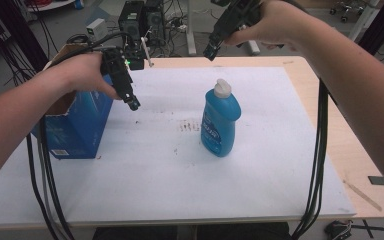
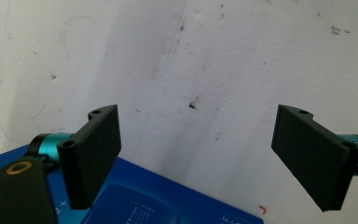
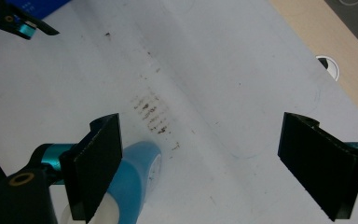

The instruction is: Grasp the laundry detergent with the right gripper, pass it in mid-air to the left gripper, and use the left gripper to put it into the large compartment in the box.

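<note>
One bottle (image 1: 220, 120) stands upright near the middle of the white sheet (image 1: 170, 170) that covers the table (image 1: 330, 125); it is blue with a pale cap and touches neither gripper. In the right gripper view the bottle (image 3: 130, 179) shows from above, partly behind the left-hand jaw, cap nearest the camera.

Above and just behind the bottle, the right gripper (image 1: 210, 51) hangs in the air in the person's right hand (image 1: 265, 25), pointing down toward it. Its jaws stand wide apart with nothing between them, and the stained sheet (image 3: 223, 93) lies beneath them.

Left of the bottle, well apart from it, the left gripper (image 1: 133, 103) is held in the left hand (image 1: 82, 72), tilted down over the sheet. Its jaws too are spread wide and grip nothing. In the left gripper view the sheet (image 2: 214, 60) lies under them, with a corner of the box (image 2: 168, 200) at the bottom edge.

The box (image 1: 77, 127) stands farther left of the bottle, at the sheet's left edge, blue outside, brown inside, its top open. The left gripper is just beside its right upper edge; whether they touch I cannot tell.

Between bottle and box a patch of brown stains (image 1: 189, 125) marks the sheet, just left of the bottle.
</note>
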`<state>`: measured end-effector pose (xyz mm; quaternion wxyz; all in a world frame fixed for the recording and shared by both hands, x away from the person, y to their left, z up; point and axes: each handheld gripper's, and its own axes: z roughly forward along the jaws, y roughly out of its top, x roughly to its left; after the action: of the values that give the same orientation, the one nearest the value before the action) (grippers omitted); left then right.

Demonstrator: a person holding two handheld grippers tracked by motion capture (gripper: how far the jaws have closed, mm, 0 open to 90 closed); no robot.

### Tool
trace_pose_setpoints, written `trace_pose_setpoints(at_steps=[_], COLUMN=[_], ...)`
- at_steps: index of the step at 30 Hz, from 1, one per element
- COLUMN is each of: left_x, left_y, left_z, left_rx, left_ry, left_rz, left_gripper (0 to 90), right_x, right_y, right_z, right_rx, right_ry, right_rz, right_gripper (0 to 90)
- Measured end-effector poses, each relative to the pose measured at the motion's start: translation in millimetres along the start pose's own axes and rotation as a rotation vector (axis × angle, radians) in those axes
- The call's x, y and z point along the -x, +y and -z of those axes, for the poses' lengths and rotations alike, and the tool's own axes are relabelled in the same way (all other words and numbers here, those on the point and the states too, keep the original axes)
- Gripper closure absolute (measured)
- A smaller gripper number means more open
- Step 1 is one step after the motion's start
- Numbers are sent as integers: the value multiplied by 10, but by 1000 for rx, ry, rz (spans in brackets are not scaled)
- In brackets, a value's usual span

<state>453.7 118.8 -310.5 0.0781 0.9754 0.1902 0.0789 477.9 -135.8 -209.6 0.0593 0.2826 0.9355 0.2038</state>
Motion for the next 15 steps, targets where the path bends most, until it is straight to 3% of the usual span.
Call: trace_pose_setpoints(at_steps=[1, 3, 8, 15], left_x=[3, 2, 10, 28], left_y=[-3, -6, -16, -14], left_z=[9, 10, 23, 28], left_rx=[1, 3, -1, -1], left_ry=[0, -1, 3, 3], left_rz=[-1, -2, 1, -2], left_gripper=[158, 158, 158, 158], right_x=[-25, -45, -103, -258], right_y=[-116, -200, -378, -710], right_z=[121, 184, 275, 401], right_rx=[38, 60, 91, 177], right_ry=[8, 12, 8, 24], right_rz=[-1, -3, -3, 5], right_gripper=[133, 133, 133, 133])
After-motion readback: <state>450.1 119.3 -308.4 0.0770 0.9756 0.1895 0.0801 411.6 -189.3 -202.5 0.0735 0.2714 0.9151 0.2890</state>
